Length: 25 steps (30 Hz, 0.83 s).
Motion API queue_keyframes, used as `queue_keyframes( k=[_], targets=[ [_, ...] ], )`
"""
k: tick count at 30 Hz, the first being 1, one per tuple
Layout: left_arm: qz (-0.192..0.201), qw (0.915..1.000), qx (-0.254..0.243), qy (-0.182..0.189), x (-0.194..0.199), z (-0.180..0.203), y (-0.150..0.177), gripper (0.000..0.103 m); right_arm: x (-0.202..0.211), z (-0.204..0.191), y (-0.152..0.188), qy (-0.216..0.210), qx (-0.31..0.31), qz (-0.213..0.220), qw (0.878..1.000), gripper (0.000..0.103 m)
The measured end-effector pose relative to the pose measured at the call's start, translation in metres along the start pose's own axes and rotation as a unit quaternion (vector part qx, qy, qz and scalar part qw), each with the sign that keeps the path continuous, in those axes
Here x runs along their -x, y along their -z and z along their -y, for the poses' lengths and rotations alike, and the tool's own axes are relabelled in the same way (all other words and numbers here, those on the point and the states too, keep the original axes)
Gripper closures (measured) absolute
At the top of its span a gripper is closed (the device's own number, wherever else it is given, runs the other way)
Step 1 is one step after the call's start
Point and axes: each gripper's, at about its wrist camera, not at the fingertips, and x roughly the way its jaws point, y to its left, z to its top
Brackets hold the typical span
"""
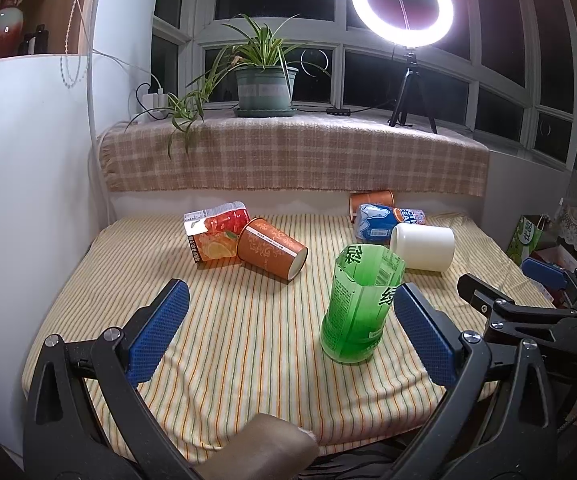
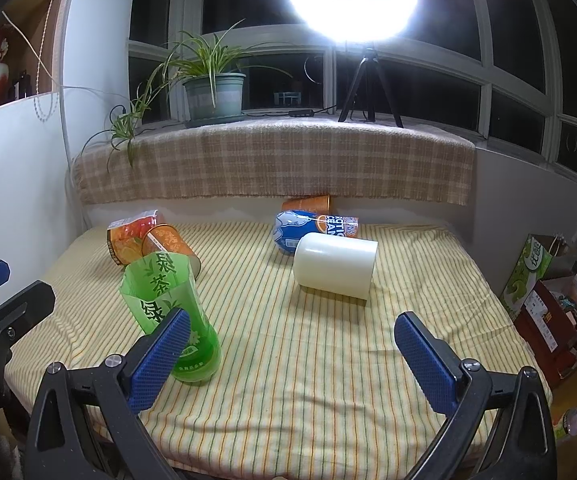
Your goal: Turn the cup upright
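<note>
A green cut-bottle cup stands upright with its open end up on the striped cloth; it also shows in the right wrist view. A white cup lies on its side behind it, also seen in the right wrist view. An orange paper cup lies on its side at the left. My left gripper is open and empty, the green cup just inside its right finger. My right gripper is open and empty in front of the white cup.
A juice carton, a blue can and another orange cup lie on the cloth-covered table. Behind is a checked-cloth sill with a potted plant and a ring light. Boxes stand at the right.
</note>
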Motion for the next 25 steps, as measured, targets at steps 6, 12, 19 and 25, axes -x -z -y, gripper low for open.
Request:
queue_keyframes(
  k=[6,12,19,25],
  targets=[
    [-0.004,1.0,0.003,0.001,0.0004,0.0012,0.0011,0.0,-0.0001,-0.0003,0.0001,0.0,0.0,-0.001,1.0,0.0],
    [-0.005,1.0,0.006,-0.001,-0.0005,0.0026,0.0031,0.0,-0.002,-0.0005,0.0007,-0.003,0.0,-0.005,1.0,0.0],
    [-0.008,0.9998,0.015,-0.003,-0.004,-0.0004,0.0056,0.0,-0.0045,0.0002,0.001,-0.006,0.001,-0.009,1.0,0.0],
    [-0.007,0.9999,0.01,-0.002,-0.0056,-0.0014,0.0056,0.0,-0.0056,-0.0005,0.0021,-0.008,0.002,-0.012,1.0,0.0]
  ],
)
